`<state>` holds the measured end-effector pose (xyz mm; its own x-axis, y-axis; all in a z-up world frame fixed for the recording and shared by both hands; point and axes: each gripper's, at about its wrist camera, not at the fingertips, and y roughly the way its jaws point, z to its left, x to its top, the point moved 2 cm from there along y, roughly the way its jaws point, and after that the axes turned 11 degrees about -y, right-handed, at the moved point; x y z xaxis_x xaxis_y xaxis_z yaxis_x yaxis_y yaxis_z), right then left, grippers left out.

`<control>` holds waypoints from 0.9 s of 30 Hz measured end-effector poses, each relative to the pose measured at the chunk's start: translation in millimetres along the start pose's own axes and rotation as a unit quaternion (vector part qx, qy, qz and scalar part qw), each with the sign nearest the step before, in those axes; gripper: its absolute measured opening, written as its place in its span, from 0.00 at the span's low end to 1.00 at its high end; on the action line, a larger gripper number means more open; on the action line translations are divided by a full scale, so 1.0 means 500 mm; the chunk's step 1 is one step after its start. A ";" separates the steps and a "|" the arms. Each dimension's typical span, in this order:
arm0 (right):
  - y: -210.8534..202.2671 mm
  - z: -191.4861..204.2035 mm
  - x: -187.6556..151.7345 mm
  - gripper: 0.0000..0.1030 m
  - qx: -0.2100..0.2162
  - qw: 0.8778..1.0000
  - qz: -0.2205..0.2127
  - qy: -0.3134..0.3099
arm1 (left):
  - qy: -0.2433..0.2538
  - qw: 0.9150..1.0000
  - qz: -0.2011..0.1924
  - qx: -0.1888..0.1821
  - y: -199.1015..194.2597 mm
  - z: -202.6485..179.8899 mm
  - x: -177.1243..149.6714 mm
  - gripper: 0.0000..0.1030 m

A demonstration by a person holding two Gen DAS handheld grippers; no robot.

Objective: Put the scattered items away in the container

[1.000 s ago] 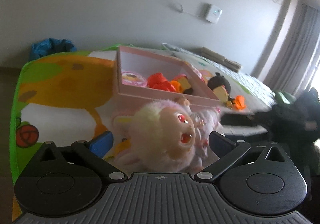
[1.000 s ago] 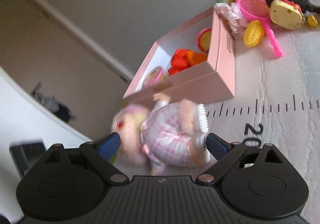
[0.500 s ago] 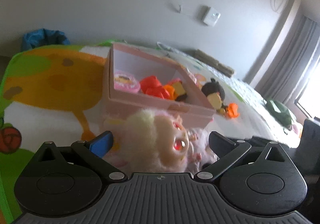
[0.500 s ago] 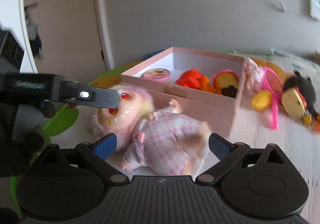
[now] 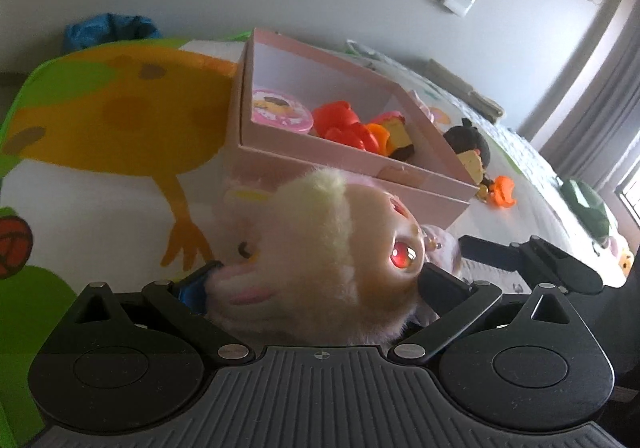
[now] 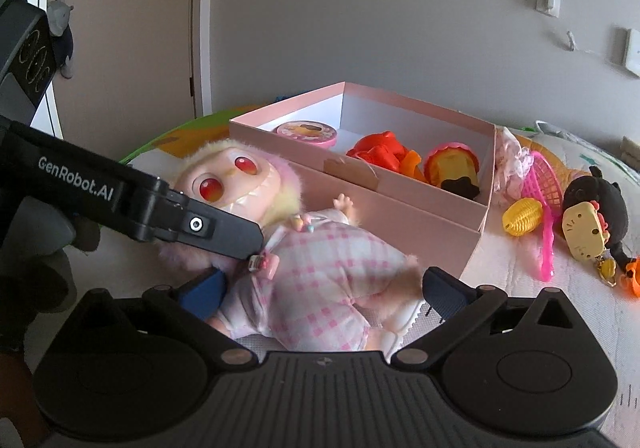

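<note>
- Mat (image 5: 120,116) with orange-and-green print fills the left of the left wrist view; the box stands on it.
- Box (image 6: 404,208), pink, open top, centre of the right wrist view. Inside: pink round tin (image 6: 306,131), red toy (image 6: 378,153), pink-and-yellow cup toy (image 6: 452,164).
- Doll (image 6: 304,260) lies on its back just in front of the box's near wall, outside it; head to the left of frame, checked pink outfit, one hand raised against the wall.
- Left gripper (image 5: 320,276): fingers flank the doll's head, close on both sides; can't tell whether the pads press. In the right wrist view one of its fingers crosses the doll's chin from the left.
- Right gripper (image 6: 324,286): jaws opening, doll's body between them, pads clear of it, so released.
- Loose toys at right of the right wrist view, outside the box: black plush (image 6: 596,208), pink racket (image 6: 546,188), yellow ball (image 6: 522,222), orange piece (image 6: 634,278) at the frame edge.
</note>
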<state>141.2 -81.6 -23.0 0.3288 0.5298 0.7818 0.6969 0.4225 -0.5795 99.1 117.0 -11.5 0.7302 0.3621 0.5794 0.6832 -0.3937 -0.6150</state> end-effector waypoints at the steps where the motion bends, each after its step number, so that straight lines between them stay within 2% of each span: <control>1: 0.000 0.001 -0.001 1.00 -0.002 1.000 -0.002 -0.001 | 0.002 1.000 -0.002 0.000 0.000 0.001 -0.002 1.00; 8: 0.000 0.003 -0.004 1.00 -0.011 1.000 -0.004 0.007 | 0.003 1.000 -0.019 -0.007 -0.005 0.006 -0.017 1.00; 11: -0.002 -0.003 -0.009 1.00 -0.004 1.000 -0.004 0.023 | 0.017 1.000 -0.010 -0.003 -0.007 0.001 -0.016 1.00; 13: -0.001 -0.012 -0.013 1.00 0.006 0.999 -0.001 0.041 | -0.003 1.000 -0.001 -0.005 -0.017 0.004 -0.008 1.00; 15: 0.003 -0.018 -0.016 1.00 0.014 0.998 0.003 0.054 | -0.015 1.000 -0.019 -0.017 -0.041 0.006 -0.002 1.00; 17: 0.008 -0.019 -0.015 1.00 0.020 0.998 0.007 0.058 | -0.001 0.999 -0.049 -0.009 -0.065 0.002 0.003 1.00; 18: 0.010 -0.018 -0.015 1.00 0.021 0.998 0.008 0.056 | 0.008 0.999 -0.051 -0.007 -0.068 -0.001 0.006 1.00; 22: 0.005 -0.016 -0.017 1.00 0.017 0.998 0.003 0.056 | 0.030 0.999 -0.026 0.005 -0.046 -0.008 0.007 1.00; 27: 0.004 -0.012 -0.019 1.00 0.012 0.998 0.001 0.054 | 0.028 1.000 -0.004 0.013 -0.011 -0.011 0.001 1.00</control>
<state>143.0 -90.4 -30.2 0.3977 0.4493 0.8000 0.6811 0.4397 -0.5855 95.9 114.7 -4.7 0.7231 0.3174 0.6135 0.6901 -0.3682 -0.6230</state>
